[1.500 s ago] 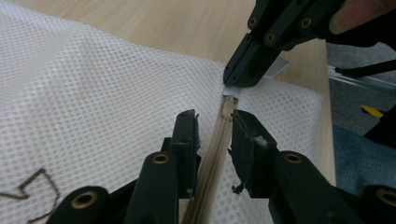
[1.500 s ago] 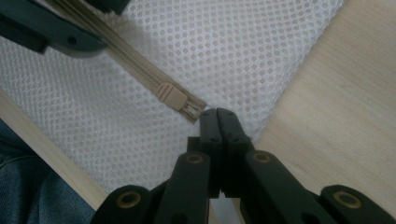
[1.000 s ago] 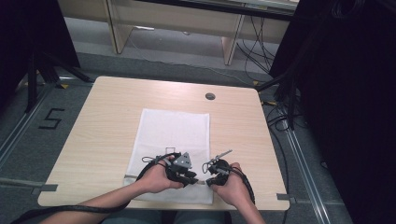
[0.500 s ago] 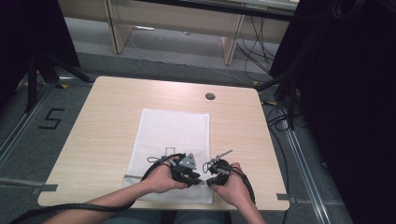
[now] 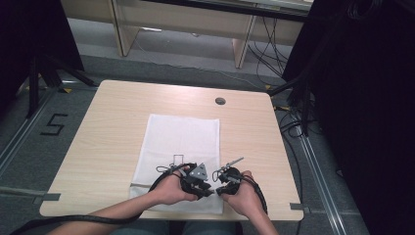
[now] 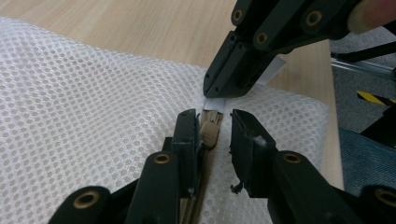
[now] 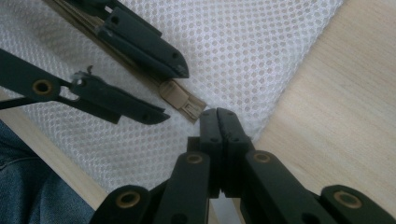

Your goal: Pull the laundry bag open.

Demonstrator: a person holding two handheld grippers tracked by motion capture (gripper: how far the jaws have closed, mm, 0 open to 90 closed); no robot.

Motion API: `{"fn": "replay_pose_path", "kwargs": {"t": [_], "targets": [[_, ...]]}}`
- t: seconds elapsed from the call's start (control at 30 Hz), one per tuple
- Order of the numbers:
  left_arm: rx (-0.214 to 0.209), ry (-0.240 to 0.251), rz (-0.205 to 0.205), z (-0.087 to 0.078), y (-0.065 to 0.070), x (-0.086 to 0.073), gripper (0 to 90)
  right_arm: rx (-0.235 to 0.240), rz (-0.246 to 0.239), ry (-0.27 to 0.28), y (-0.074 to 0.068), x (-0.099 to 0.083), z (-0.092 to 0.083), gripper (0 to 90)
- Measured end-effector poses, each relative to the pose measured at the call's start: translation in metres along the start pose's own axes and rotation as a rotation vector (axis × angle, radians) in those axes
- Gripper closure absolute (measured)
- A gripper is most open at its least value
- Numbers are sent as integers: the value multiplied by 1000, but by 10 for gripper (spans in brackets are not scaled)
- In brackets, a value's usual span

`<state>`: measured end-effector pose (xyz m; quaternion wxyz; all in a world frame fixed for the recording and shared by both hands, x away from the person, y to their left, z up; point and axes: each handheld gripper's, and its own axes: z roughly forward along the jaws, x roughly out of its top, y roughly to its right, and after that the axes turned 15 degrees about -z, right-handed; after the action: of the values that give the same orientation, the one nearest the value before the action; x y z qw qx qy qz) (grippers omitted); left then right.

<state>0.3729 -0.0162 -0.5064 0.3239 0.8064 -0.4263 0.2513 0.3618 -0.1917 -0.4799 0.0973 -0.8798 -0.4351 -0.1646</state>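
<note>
Two grippers meet at the near edge of the white mesh bag (image 5: 182,152), which lies flat on the pale wooden table (image 5: 107,127), and we work there at its zipper end. From the high view we see the bag as a long rectangle, its long axis running from our side of the table toward the far edge, its short near edge just under our hands; the small round grommet (image 5: 220,101) in the tabletop sits beyond its far end. Our left gripper (image 6: 212,133) has its jaws parted on either side of the tan zipper pull (image 6: 211,130); they have just been opening, with the pull between them, one jaw close against it and the other standing apart. Our right gripper (image 7: 218,122) is clenched tight, pinching a small white tab (image 6: 215,103) at the end of the zipper. Neither the pull nor the tab can be made out from above; the two gripper views bring them close. The left gripper view shows the tan zipper tape (image 6: 194,205) running back between its jaws. Close up, the bag is a net of small round holes, soft and slightly puffed, against the smooth straight-grained wood; the jaws are matte black bars with brass-coloured rivets.
</note>
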Motion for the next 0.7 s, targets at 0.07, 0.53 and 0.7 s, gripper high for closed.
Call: {"fn": "replay_pose_path", "kwargs": {"t": [0.07,0.53,0.7], "targets": [[-5,5,-6,1,-1,0,713,-3,16,-5,-1,0,0,900],[6,-12,22,5,-2,3,719,0,8,-4,-1,0,0,900],[-3,-7,8,7,-2,4,725,-2,17,-4,-1,0,-1,900]]}}
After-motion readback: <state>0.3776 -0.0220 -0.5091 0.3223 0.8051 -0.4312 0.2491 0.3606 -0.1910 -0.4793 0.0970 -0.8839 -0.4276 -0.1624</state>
